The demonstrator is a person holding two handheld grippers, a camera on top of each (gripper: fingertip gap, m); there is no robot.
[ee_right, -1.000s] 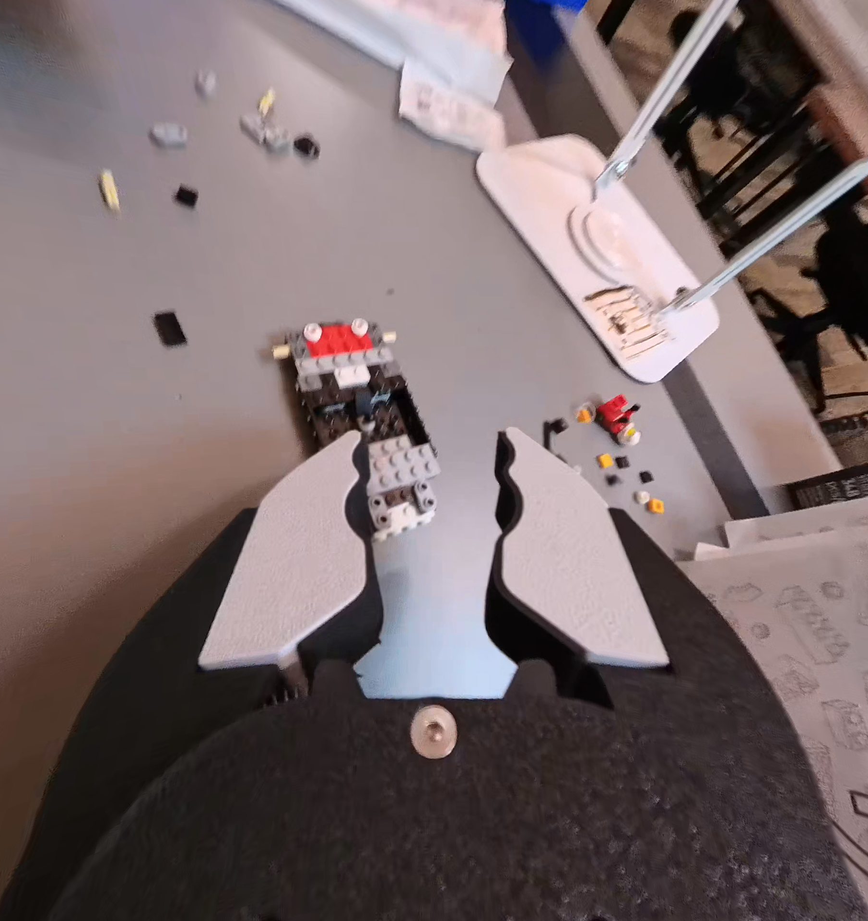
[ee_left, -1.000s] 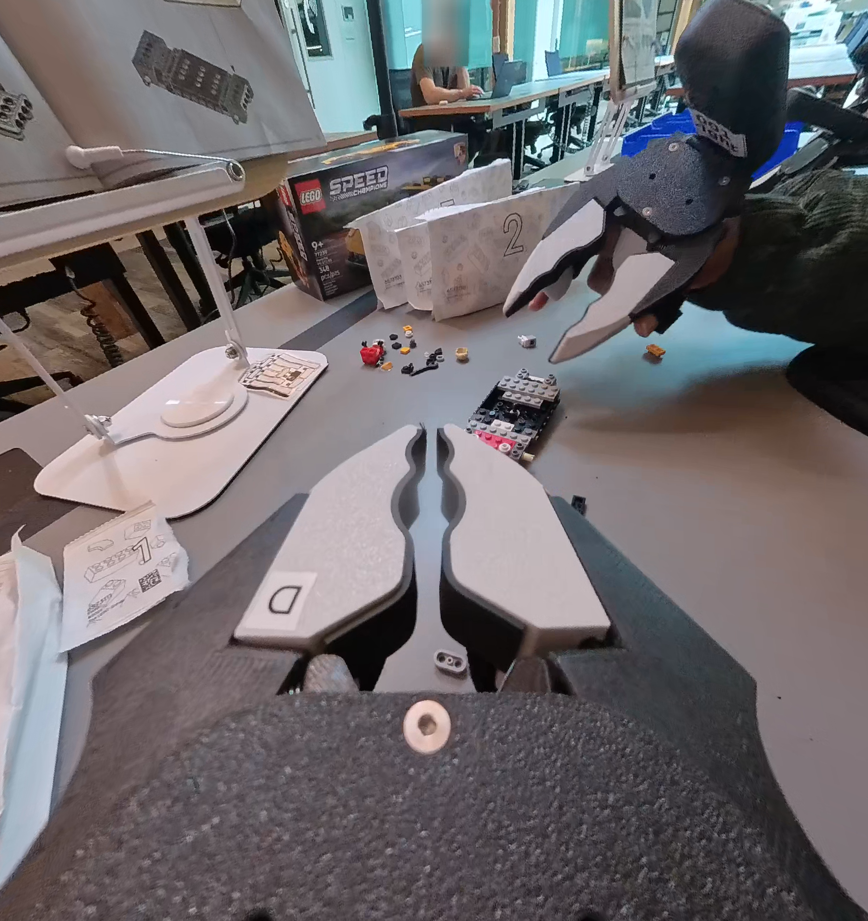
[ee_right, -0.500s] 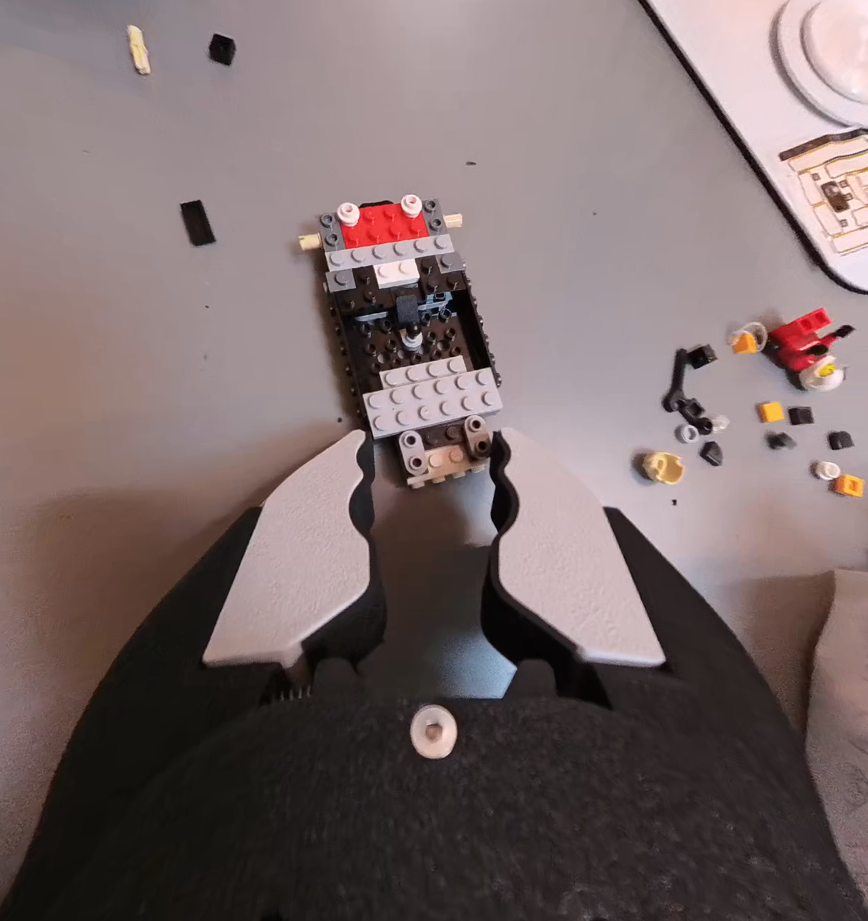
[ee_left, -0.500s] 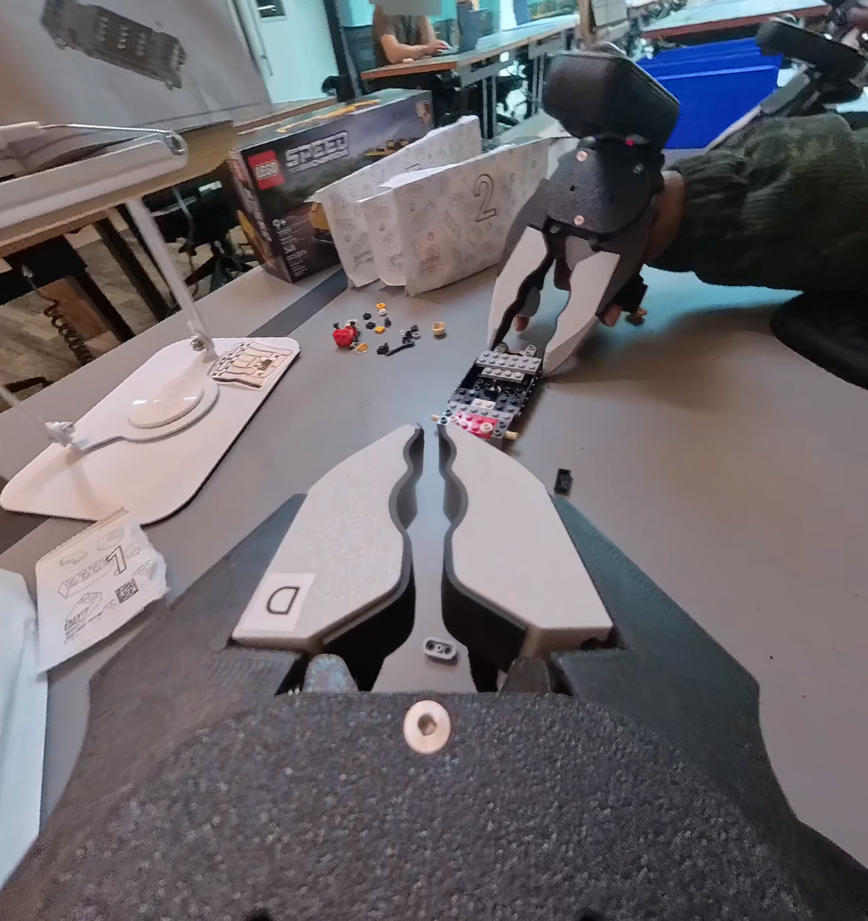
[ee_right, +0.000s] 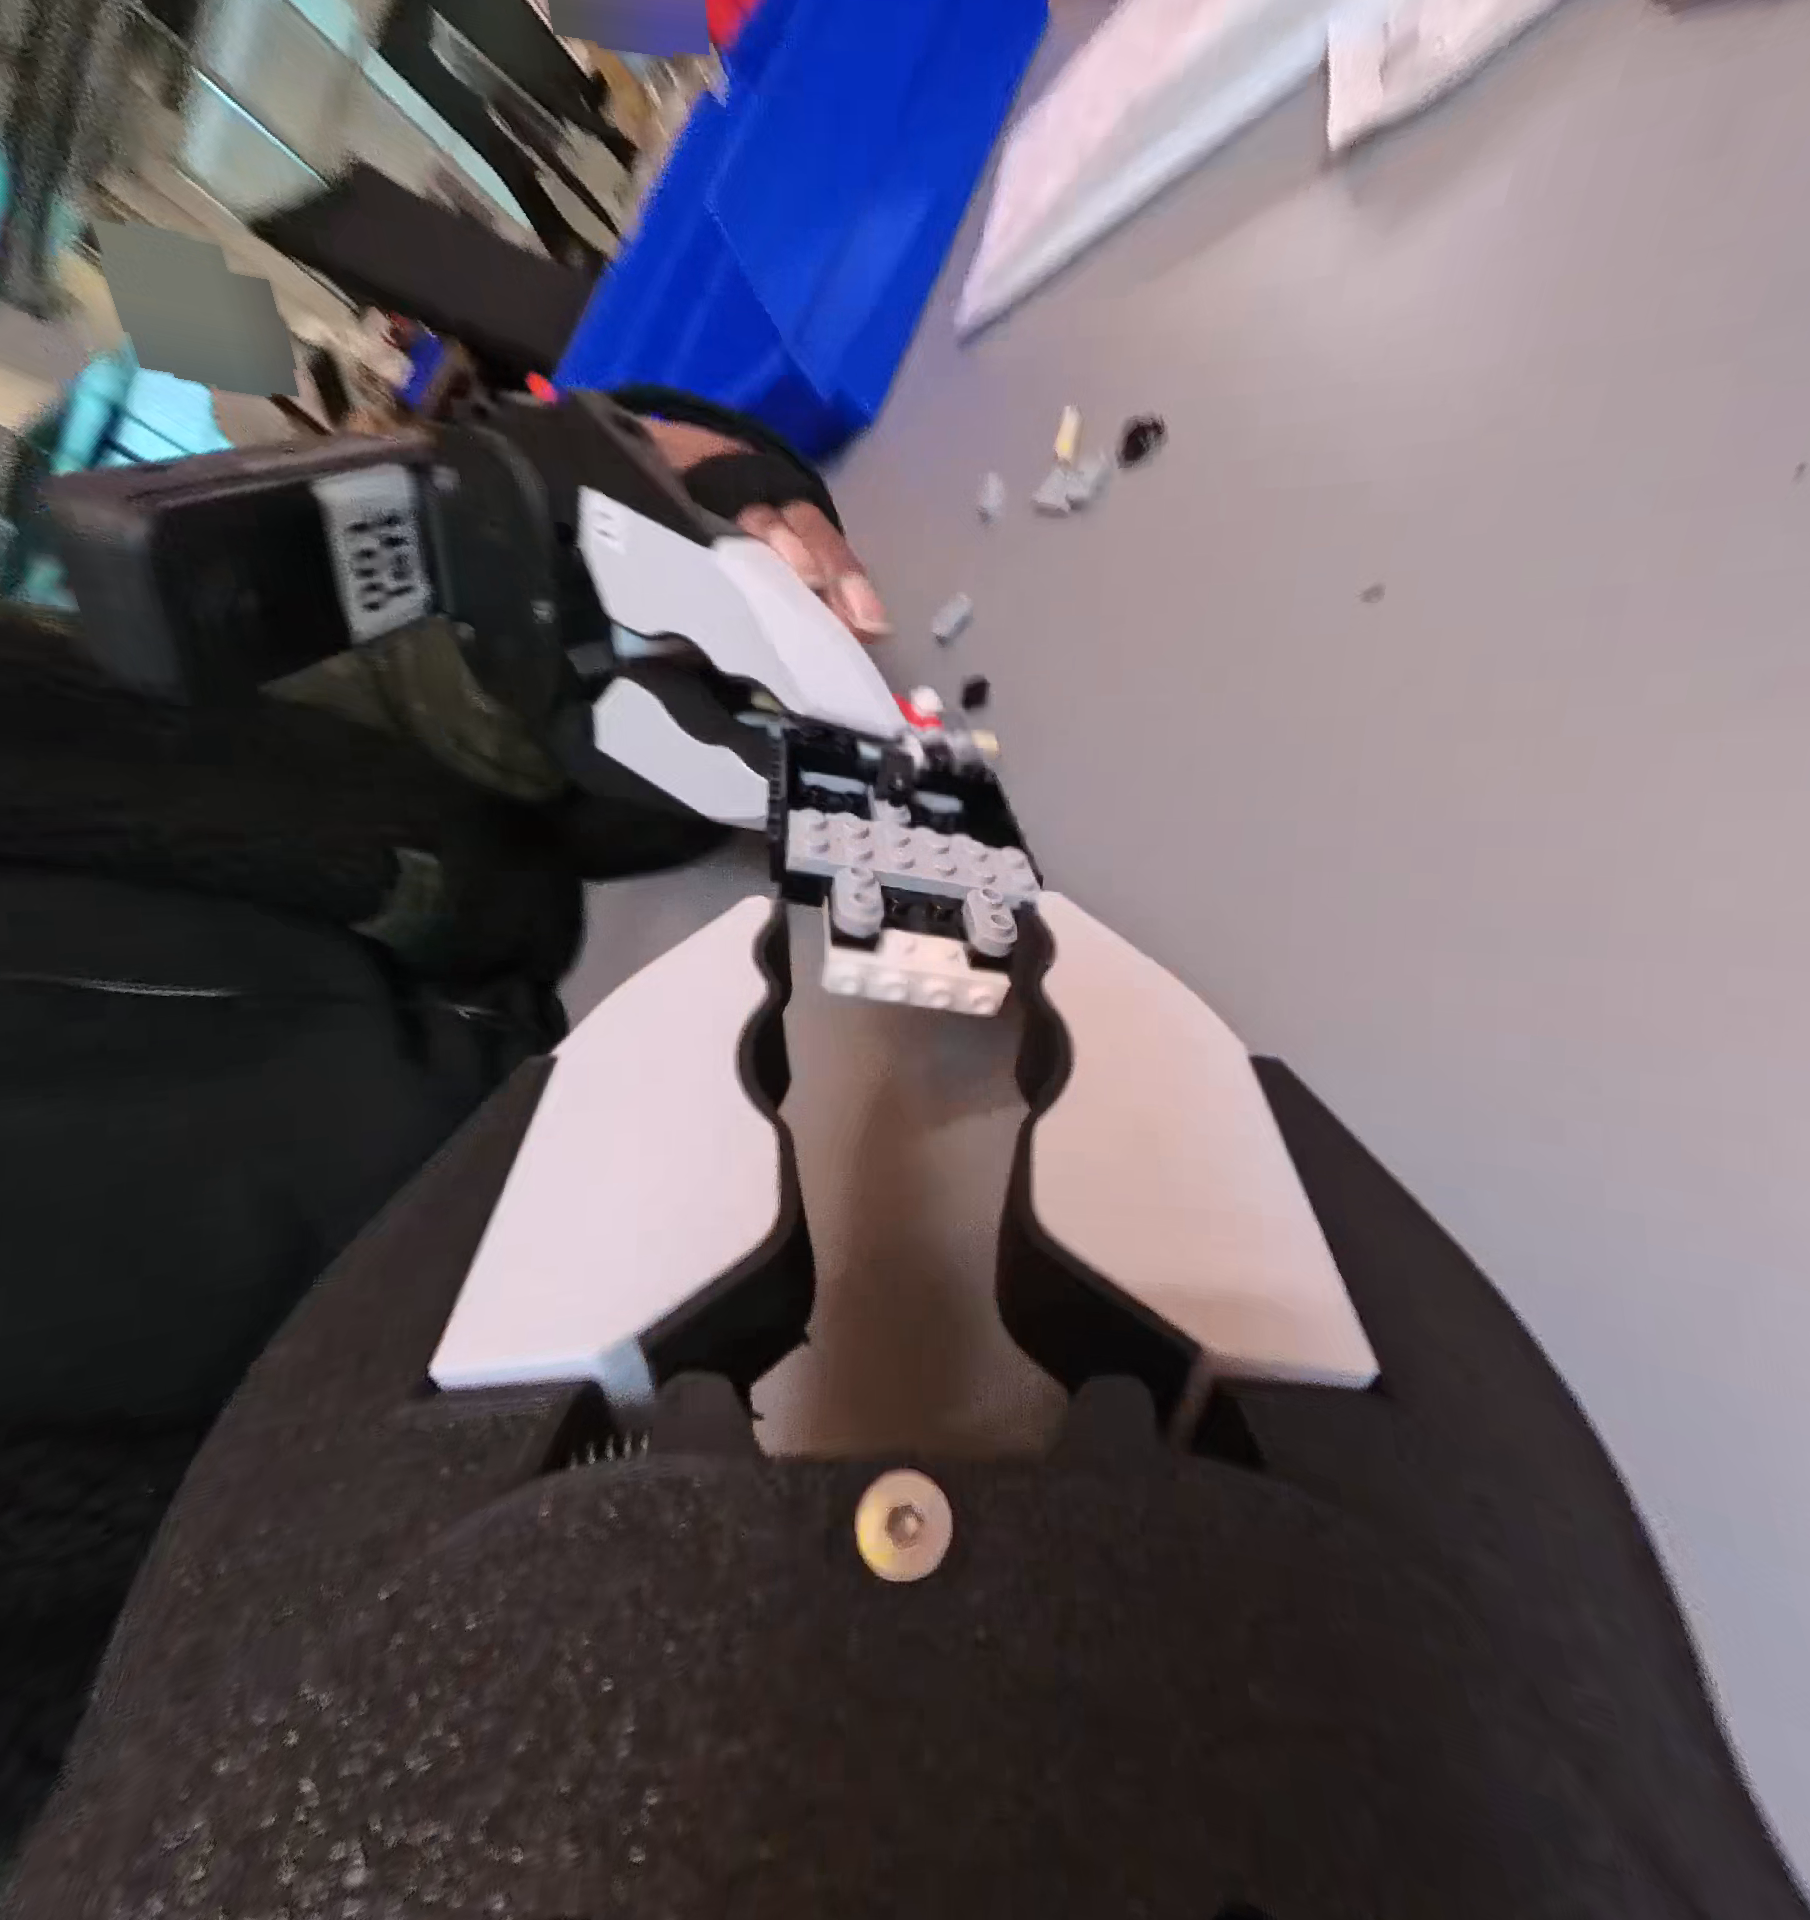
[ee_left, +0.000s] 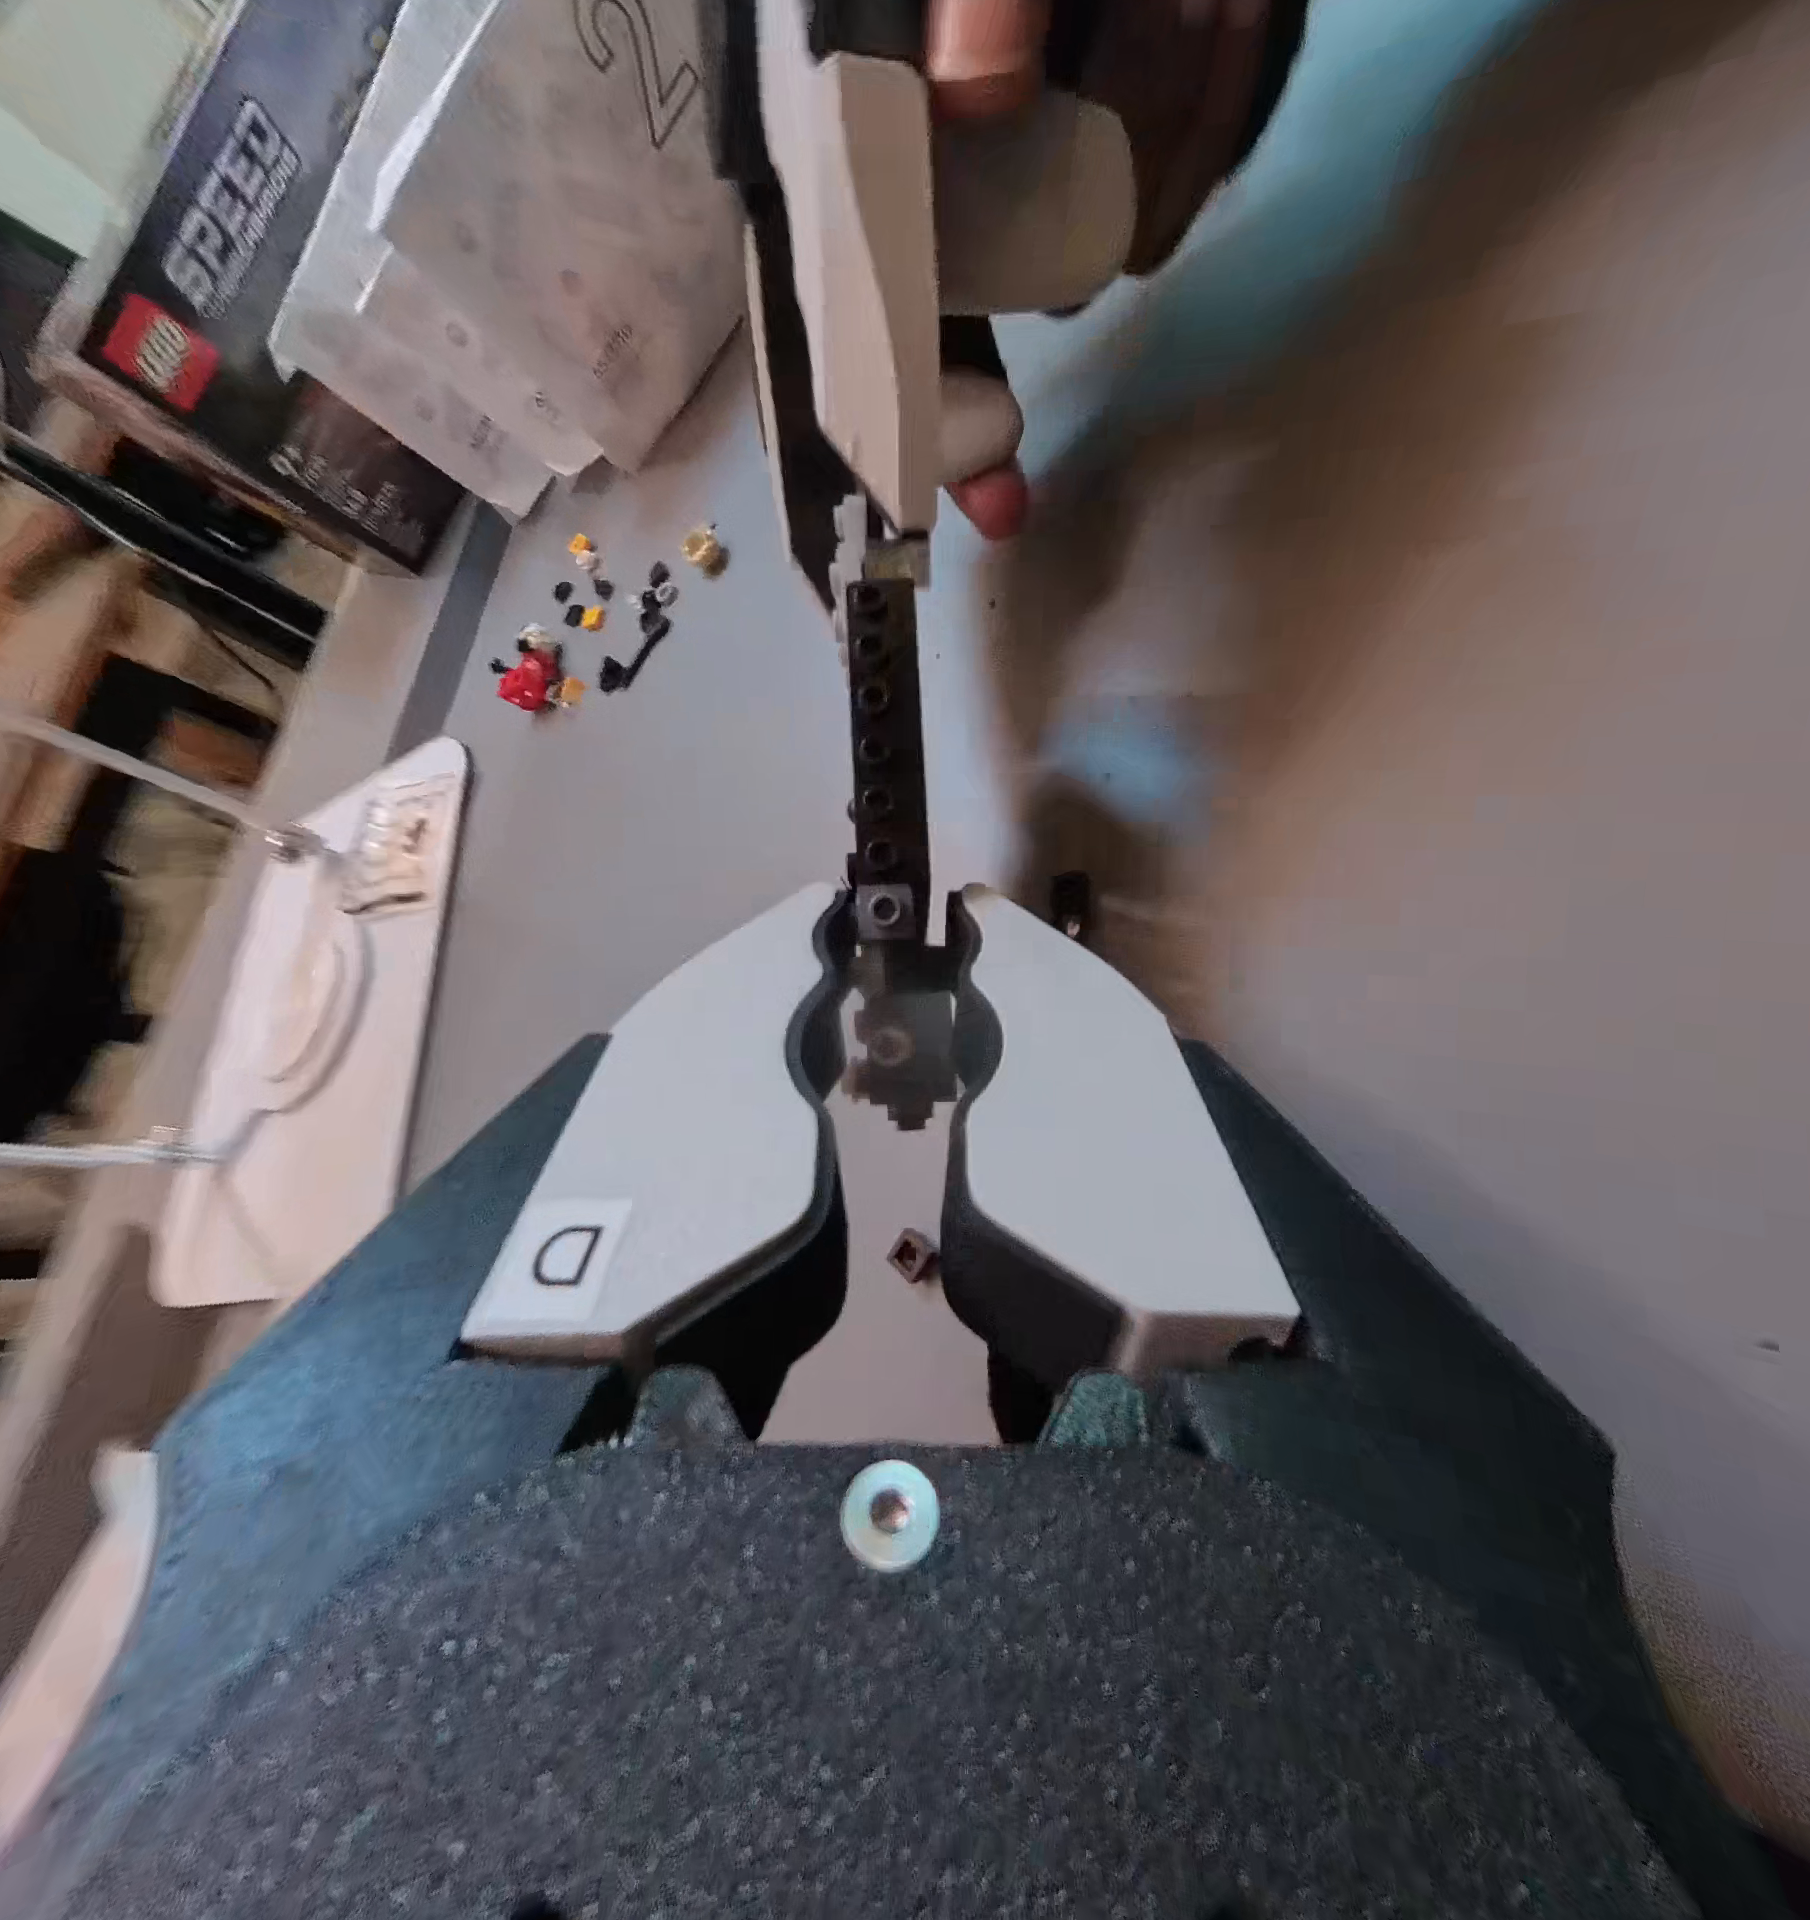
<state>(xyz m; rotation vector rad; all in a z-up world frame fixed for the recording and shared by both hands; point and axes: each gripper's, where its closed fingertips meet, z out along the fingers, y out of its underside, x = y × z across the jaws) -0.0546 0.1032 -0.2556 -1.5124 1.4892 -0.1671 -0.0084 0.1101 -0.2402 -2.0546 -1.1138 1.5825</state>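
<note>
Model (ee_left: 888, 727) is no longer lying flat on the table (ee_left: 620, 831). Half a second ago my right fingers were only straddling its rear end and my left fingers were nearly together on nothing. Now it is caught at both ends, and it seems to be riding clear of the table.

Working left to right from the model in the left view, I am seeing these things:

- **Far left:** a dark printed box (ee_left: 226, 312) and pale paper bags (ee_left: 527, 260) are standing behind it. A smooth white lamp base (ee_left: 288, 1039) is lying nearer me.
- **Just left:** loose parts (ee_left: 589, 634) are lying scattered, small and hard, in black, orange and red.
- **Left gripper (ee_left: 896, 914):** it is pinching the model's near end across its thin depth, with both fingers against it. From here the model is showing edge-on as a slim black beam with a row of round holes and a grey block at my fingertips.
- **Just right:** one small black piece (ee_left: 1069, 894) is lying alone on the matt grey table.

In the right view a blue bin (ee_right: 807, 229) is blurring past, up and to the left of the model. The right gripper (ee_right: 906, 925) is holding the model's other end across its width, and the fingertips are pressing the black side walls. Between them I am looking at a studded grey plate, two rounded grey lugs and a white brick. Beyond these the frame is glossy black and the far tip is red. My left fingers are clamping that tip from above and below.
</note>
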